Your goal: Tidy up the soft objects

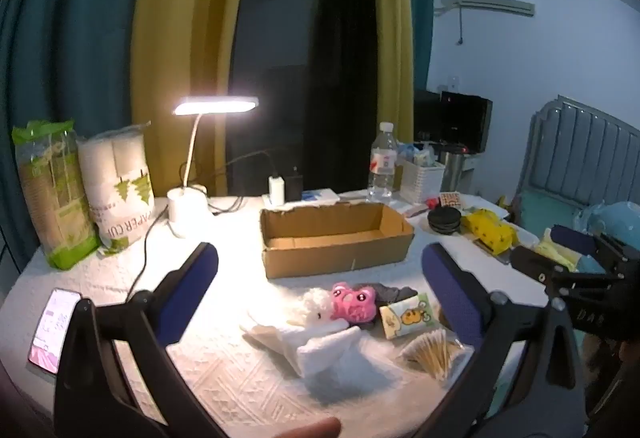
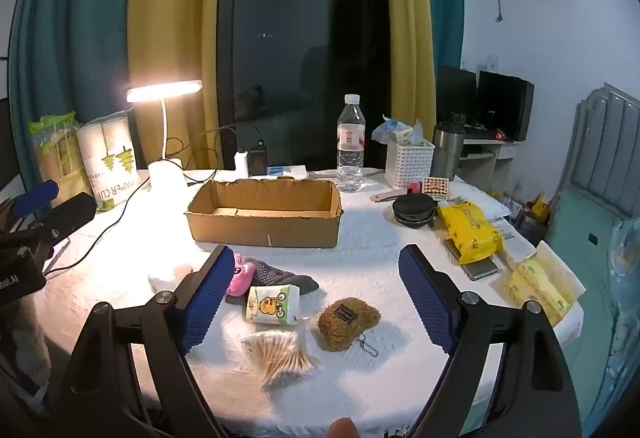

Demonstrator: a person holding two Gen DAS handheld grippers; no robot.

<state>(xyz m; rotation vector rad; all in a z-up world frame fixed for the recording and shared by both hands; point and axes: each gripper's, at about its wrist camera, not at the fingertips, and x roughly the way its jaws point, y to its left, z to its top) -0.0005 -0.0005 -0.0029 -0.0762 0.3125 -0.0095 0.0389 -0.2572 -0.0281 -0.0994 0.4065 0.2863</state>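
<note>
An open empty cardboard box [image 1: 336, 238] [image 2: 264, 216] stands mid-table. In front of it lie a pink plush [image 1: 354, 302] [image 2: 240, 276], a white plush [image 1: 318, 310], a folded white cloth [image 1: 324, 350], a grey sock [image 2: 280, 276], a small tissue pack [image 1: 406, 316] [image 2: 272, 304], a bag of cotton swabs [image 1: 430, 352] [image 2: 280, 358] and a brown fuzzy keychain toy [image 2: 348, 320]. My left gripper [image 1: 320, 278] is open and empty above the plush pile. My right gripper [image 2: 316, 292] is open and empty above the tissue pack and brown toy.
A lit desk lamp [image 1: 188, 198] [image 2: 164, 166], two paper cup packs [image 1: 116, 194], a phone [image 1: 54, 330], a water bottle [image 2: 351, 146], a white basket [image 2: 409, 162], black coasters [image 2: 414, 210], yellow wipes packs [image 2: 470, 234] and chargers with cables [image 2: 248, 158] surround the work area. A bed lies right.
</note>
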